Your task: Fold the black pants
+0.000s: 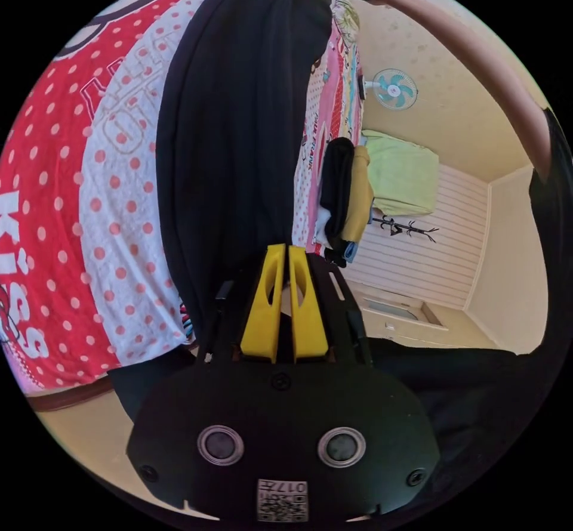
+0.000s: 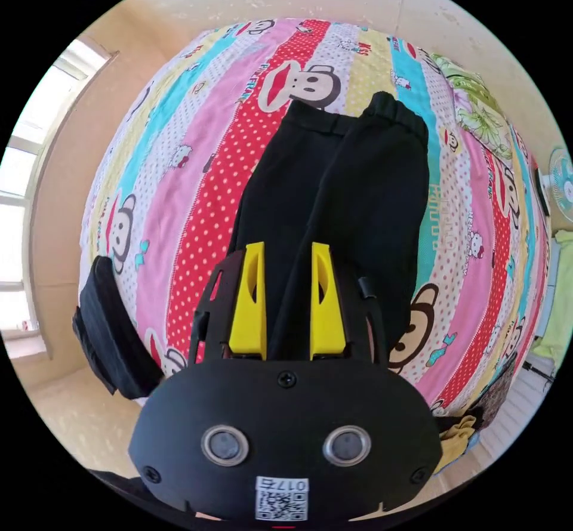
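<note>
— On the bed, where exactly do the black pants point(image 2: 334, 197) lie?
— Across the cartoon-print bedsheet point(image 2: 197, 185), folded lengthwise so one leg sits on the other. In the right gripper view the long axis runs from the near edge of the bed away to the far side, with the two elastic cuffs pointing far and the waist end near, under the right hand-held gripper point(image 2: 287, 292).
— How are that gripper's jaws?
— Spread apart, yellow and parallel, standing over the near end of the pants. I cannot tell if they touch the cloth.
— And the left hand-held gripper point(image 1: 285, 292)?
— Its jaws are pressed nearly together at the end of the black pants point(image 1: 233, 137) nearest it. Whether cloth is caught between them I cannot tell. From there the pants stretch away along the bedsheet point(image 1: 89, 197) as one long dark strip.
— Anything else?
— A person's arm point(image 1: 471, 59) reaches to the far end of that strip. Beyond the bed, a pile of clothes point(image 1: 346, 197), a green cloth point(image 1: 406, 179), a wall fan point(image 1: 395, 89).
— And on the right view's left side?
— A folded dark garment point(image 2: 110, 334) hangs over the bed's near left edge, beside a bright window point(image 2: 30, 197).
</note>
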